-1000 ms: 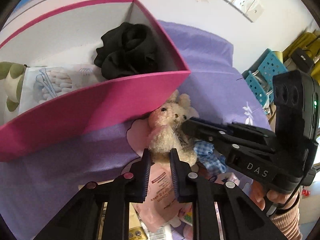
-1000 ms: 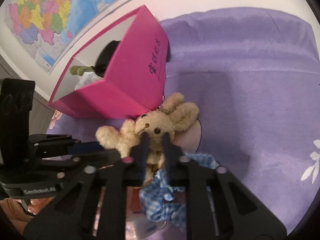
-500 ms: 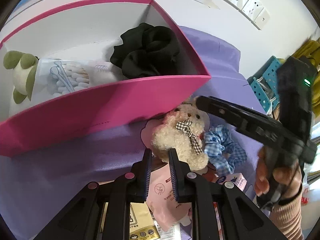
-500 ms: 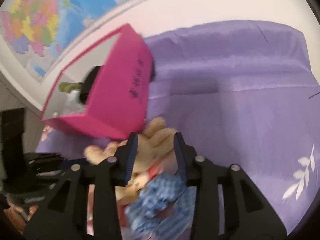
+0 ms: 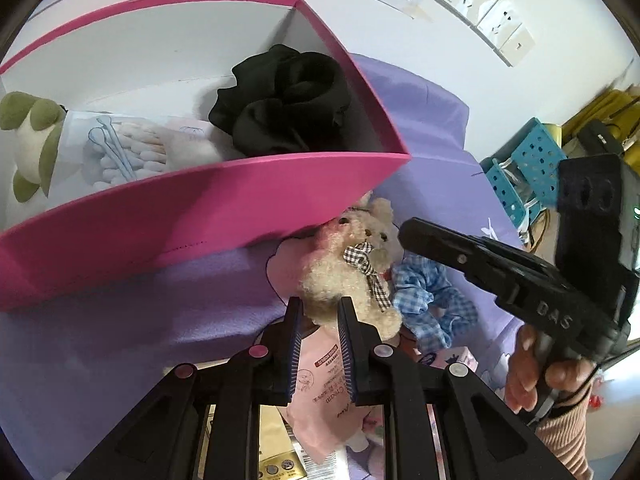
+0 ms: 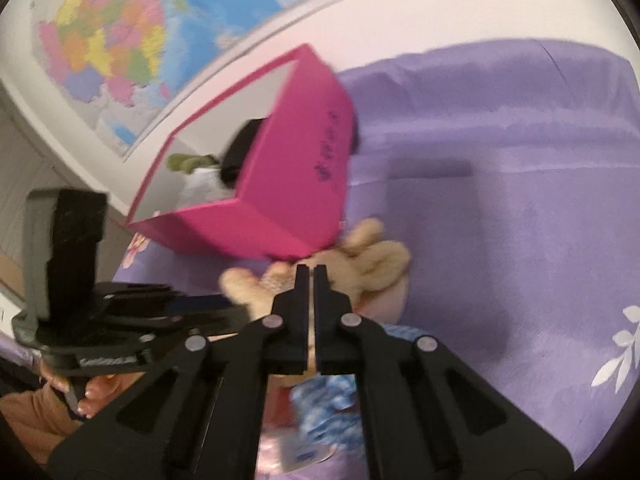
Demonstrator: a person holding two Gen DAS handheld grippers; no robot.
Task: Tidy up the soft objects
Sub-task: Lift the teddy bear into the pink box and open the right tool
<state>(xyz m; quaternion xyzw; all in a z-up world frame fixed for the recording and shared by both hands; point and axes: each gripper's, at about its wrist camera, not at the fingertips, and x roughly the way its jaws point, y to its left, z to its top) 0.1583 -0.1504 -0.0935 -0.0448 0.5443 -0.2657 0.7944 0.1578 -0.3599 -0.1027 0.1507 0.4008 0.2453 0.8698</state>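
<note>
Both claws point down at the same soft pile on a purple cloth (image 5: pixel 140 332). From the left wrist, the left gripper (image 5: pixel 319 312) has its jaws nearly together, with only a narrow gap between the blue-ribbed pads; a pink sachet (image 5: pixel 320 376) shows through that gap, but I cannot tell whether the pads pinch it. Just beyond the fingertips lies a cream plush bunny (image 5: pixel 352 276) with a checked bow, its head tucked against the near wall of a pink box (image 5: pixel 200 208). A blue gingham scrunchie (image 5: pixel 432 304) lies touching the bunny's right side. This view looks into the box: a black scrunchie (image 5: pixel 288 100) sits in the right corner, a packet of cotton swabs (image 5: pixel 124 148) in the middle, and a green-and-white plush (image 5: pixel 28 136) at the left. The right gripper (image 5: pixel 404 230) comes in from the right with its tips at the bunny's head, a hand (image 5: pixel 548 372) in a ribbed sleeve on its handle.

From the right wrist, the picture is blurred. The right gripper (image 6: pixel 310 270) has its jaws pressed together with nothing between them, tips over the bunny (image 6: pixel 368 260). This view shows the box's short outer wall (image 6: pixel 312 176) with dark writing, and a coloured map (image 6: pixel 120 36) on the wall behind. The left gripper's body (image 6: pixel 92 320) stands at the left; its fingertips are hidden. The gingham scrunchie (image 6: pixel 328 404) shows below the jaws.
</note>
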